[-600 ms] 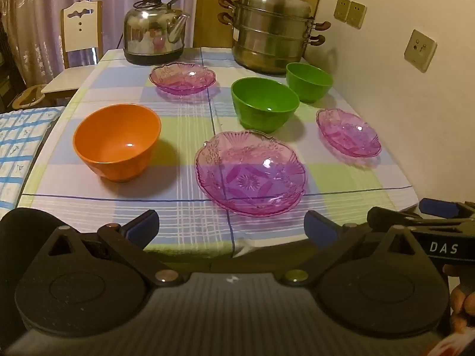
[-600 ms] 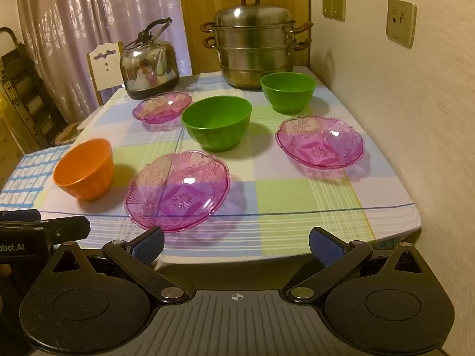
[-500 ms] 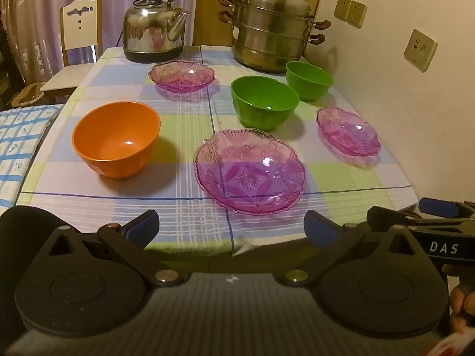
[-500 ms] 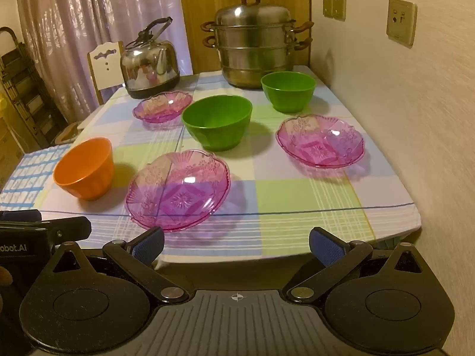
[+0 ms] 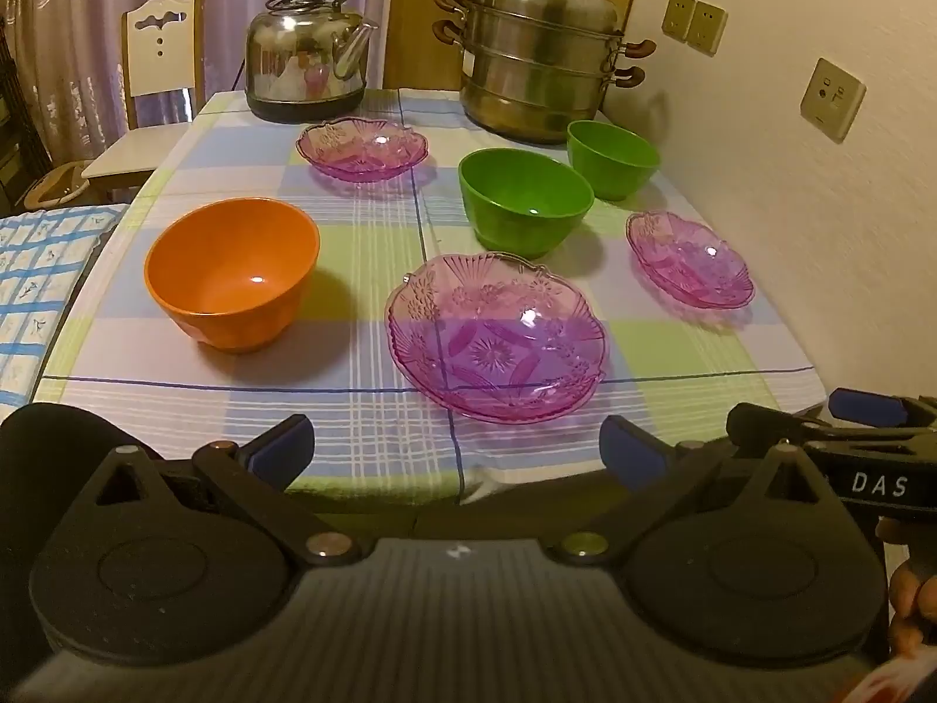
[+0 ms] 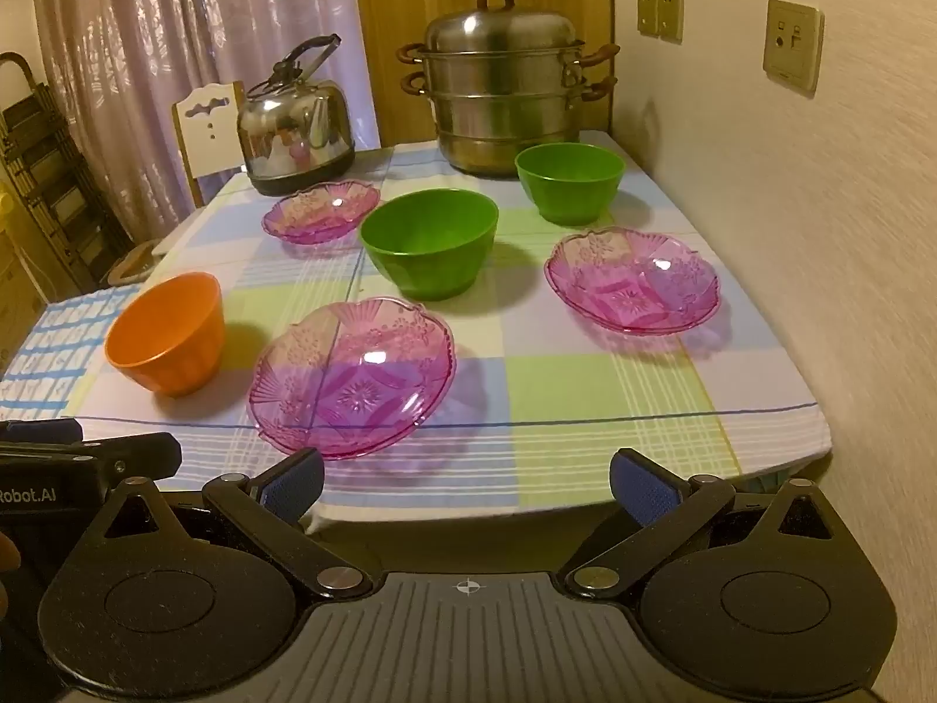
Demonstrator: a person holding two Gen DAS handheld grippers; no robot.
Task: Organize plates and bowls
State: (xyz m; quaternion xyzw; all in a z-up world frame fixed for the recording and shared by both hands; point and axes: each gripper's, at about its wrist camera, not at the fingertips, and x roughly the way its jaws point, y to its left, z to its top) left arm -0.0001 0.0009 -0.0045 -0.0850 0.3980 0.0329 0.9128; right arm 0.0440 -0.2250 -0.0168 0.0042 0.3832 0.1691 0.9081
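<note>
Plates (image 5: 496, 338) unlabelled; right tongs (image 5: 867, 410) read "DAS".

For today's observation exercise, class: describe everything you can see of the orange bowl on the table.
The orange bowl is a deep, round bowl of what looks like smooth, glossy plastic, with faint vertical facets on its outer wall. It stands upright and empty on the checked tablecloth, near the table's left front corner. Nothing touches it but the cloth; the nearest pink glass plate lies apart to its right. A light spot glints inside.

Sitting on the counter (image 5: 380, 410): three pink glass plates (image 5: 496, 337) (image 5: 362, 149) (image 5: 690, 259), two green bowls (image 5: 525, 197) (image 5: 611, 156), one orange bowl (image 5: 232, 271), one kettle (image 5: 308, 68), one steamer pot (image 5: 537, 61).
</note>
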